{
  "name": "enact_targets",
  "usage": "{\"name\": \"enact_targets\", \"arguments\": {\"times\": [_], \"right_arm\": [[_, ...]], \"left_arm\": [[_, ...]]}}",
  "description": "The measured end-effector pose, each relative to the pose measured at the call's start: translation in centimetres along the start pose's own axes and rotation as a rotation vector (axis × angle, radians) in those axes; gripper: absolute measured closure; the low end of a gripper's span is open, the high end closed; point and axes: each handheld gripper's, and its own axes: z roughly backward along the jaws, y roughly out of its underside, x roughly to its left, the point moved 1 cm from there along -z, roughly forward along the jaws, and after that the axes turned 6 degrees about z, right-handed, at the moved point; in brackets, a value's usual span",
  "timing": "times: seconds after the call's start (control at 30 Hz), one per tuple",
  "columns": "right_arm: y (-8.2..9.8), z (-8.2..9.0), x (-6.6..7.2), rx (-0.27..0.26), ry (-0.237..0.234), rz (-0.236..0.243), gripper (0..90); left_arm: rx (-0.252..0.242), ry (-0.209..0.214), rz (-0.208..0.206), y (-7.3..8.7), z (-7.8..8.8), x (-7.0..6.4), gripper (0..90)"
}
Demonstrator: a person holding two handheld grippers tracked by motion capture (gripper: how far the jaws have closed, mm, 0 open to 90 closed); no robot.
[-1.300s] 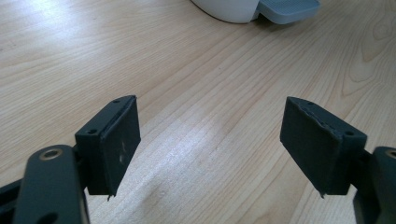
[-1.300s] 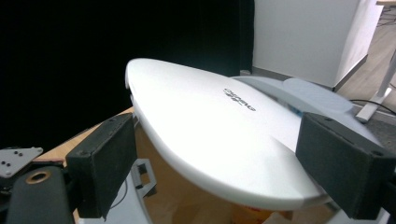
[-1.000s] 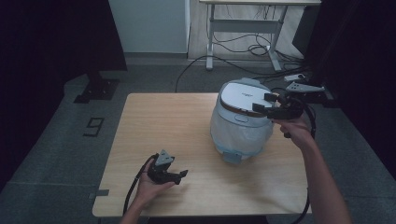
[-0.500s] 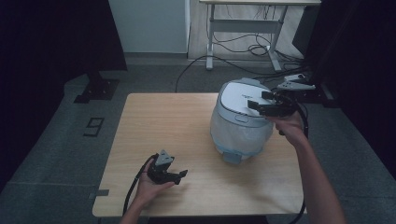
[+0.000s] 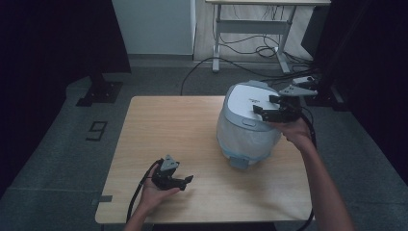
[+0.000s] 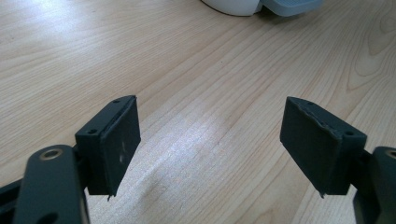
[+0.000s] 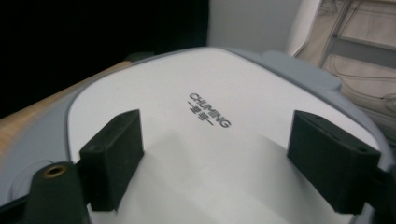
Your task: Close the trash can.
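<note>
Wooden table [image 5: 192,125], rice cooker [image 5: 248,127] under spread-jawed right gripper [image 5: 272,107].

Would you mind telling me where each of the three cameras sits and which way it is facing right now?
High view: above the person's side, looking forward and down on the wooden table; both forearms, the left gripper and the right gripper show.
Left gripper view: rides low over the table, looking between its open black jaws across the wood toward the rice cooker's base.
Right gripper view: looks across the rice cooker's white lid between its open jaws.
Shared: the rice cooker appears in all three; the tabletop too.
</note>
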Motion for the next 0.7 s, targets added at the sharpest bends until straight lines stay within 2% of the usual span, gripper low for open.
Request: {"name": "enact_targets", "arguments": {"times": [0.33, 0.4, 0.47, 0.7], "right_arm": [[0.2, 0.3, 0.3, -0.017, 0.015, -0.008, 18.8], [0.4, 0.8, 0.2, -0.036, 0.006, -0.037, 17.3], [0.7, 1.7, 0.1, -0.069, 0.007, -0.055, 17.0], [2.1, 5.2, 0.3, -0.126, 0.021, -0.056, 16.5]], "left_arm": [[-0.006, -0.001, -0.002, 0.0, 0.1, 0.0, 20.3], [-0.006, -0.003, -0.001, 0.0, 0.1, 0.1, 20.2], [-0.008, -0.004, 0.003, 0.0, 0.1, 0.2, 20.3], [-0.009, -0.005, 0.001, 0.0, 0.1, 0.2, 20.2]]}}
